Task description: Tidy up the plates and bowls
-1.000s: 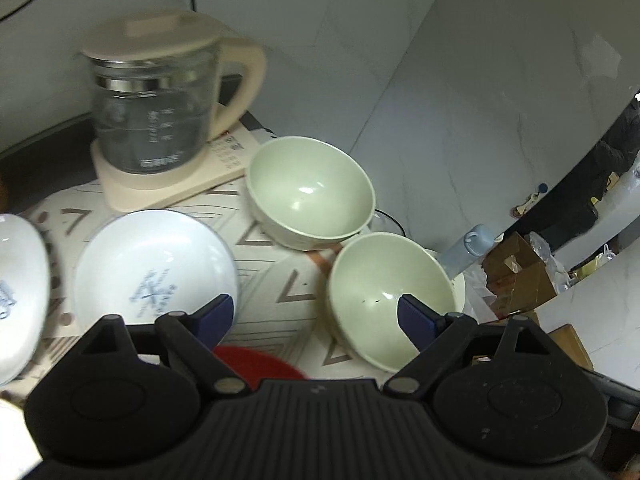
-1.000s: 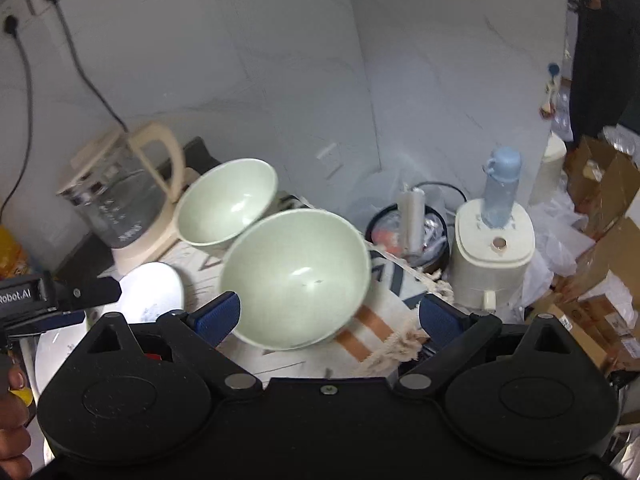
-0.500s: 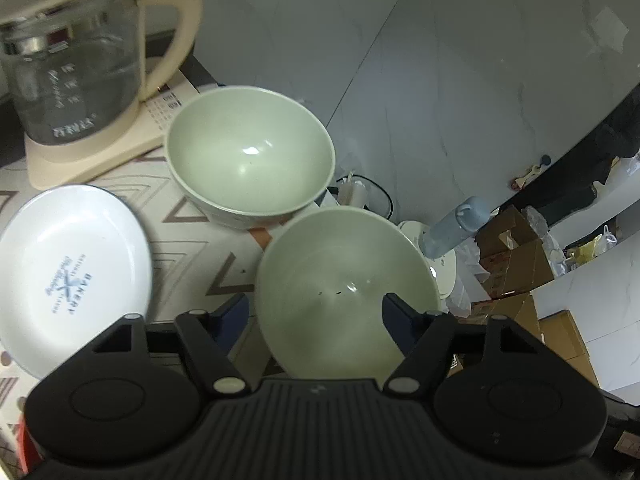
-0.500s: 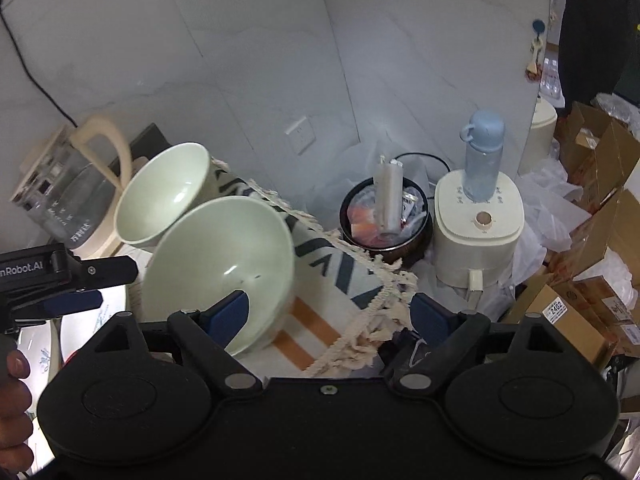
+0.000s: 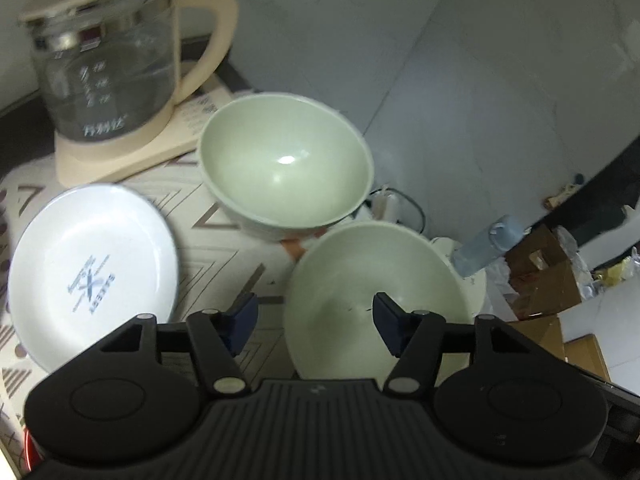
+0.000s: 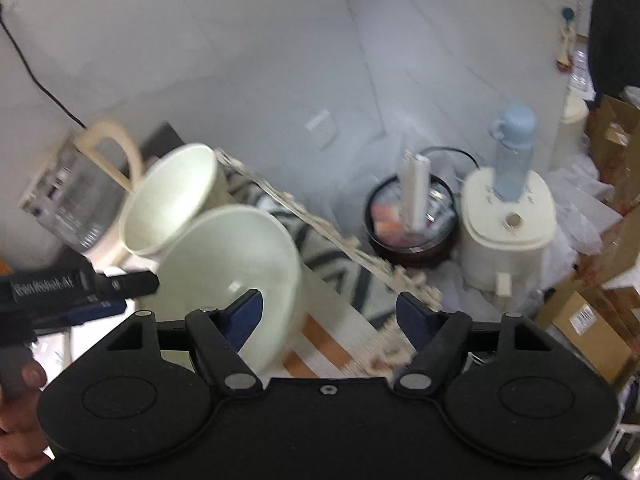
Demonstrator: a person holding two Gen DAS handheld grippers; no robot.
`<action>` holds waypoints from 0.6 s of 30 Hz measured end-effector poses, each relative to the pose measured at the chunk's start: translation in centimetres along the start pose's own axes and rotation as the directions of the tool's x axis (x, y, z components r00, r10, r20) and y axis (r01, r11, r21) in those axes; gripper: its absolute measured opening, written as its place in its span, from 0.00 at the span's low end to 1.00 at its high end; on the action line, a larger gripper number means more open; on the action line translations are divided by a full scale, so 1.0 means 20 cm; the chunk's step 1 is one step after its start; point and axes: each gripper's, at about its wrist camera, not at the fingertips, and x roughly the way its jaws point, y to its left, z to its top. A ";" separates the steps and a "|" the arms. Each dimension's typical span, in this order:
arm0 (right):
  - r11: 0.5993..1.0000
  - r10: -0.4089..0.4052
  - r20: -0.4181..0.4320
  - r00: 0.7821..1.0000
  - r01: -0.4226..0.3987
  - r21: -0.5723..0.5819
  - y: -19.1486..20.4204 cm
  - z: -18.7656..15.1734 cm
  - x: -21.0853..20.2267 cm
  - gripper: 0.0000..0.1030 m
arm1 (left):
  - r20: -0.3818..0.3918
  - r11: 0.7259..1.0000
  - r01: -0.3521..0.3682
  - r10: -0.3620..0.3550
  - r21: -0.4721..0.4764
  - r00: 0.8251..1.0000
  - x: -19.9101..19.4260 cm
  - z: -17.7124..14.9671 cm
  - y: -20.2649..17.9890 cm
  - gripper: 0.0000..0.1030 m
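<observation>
Two pale green bowls stand on the patterned cloth. The near bowl [image 5: 360, 280] lies just ahead of my left gripper [image 5: 314, 316], whose jaws are open astride its left rim, the right pad inside the bowl. The far bowl [image 5: 284, 168] sits behind it. A white plate [image 5: 92, 272] with a blue logo lies to the left. In the right wrist view the near bowl [image 6: 224, 264] and far bowl [image 6: 168, 200] are at the left; my right gripper [image 6: 330, 312] is open and empty, beside the near bowl's right rim. The left gripper [image 6: 80, 284] shows at far left.
A glass kettle [image 5: 108, 76] on a cream base stands at the back left. The table's fringed cloth edge [image 6: 320, 224] runs diagonally; beyond it on the floor are a cream appliance [image 6: 508, 236] with a blue bottle [image 6: 514, 148], a dark pot [image 6: 408, 220], and cardboard boxes [image 6: 592, 324].
My left gripper has shifted left and back, so the near bowl now sits to the right of centre. The right wrist view has swung right, with motion blur; both bowls moved left in it.
</observation>
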 end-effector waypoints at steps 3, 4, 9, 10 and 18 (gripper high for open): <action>0.999 0.018 -0.017 1.000 -0.019 -0.030 0.04 0.02 0.05 0.71 | -0.014 1.000 -0.011 0.010 -0.018 1.000 0.04 0.00 0.03 0.60; 0.999 0.018 -0.030 0.999 -0.019 -0.035 0.04 0.02 0.07 0.71 | -0.017 1.000 -0.017 0.017 -0.021 1.000 0.05 0.00 0.04 0.57; 0.998 0.036 -0.115 0.993 -0.042 -0.053 0.09 0.01 0.20 0.57 | -0.058 0.998 0.000 -0.004 -0.067 0.998 0.13 -0.01 0.10 0.33; 0.998 0.047 -0.138 0.989 -0.052 -0.035 0.09 0.01 0.23 0.50 | -0.067 0.997 0.001 -0.006 -0.075 0.998 0.15 -0.01 0.11 0.27; 0.997 0.043 -0.197 0.979 -0.054 -0.052 0.11 -0.02 0.32 0.19 | -0.089 0.995 0.043 -0.051 -0.093 0.995 0.16 -0.02 0.12 0.11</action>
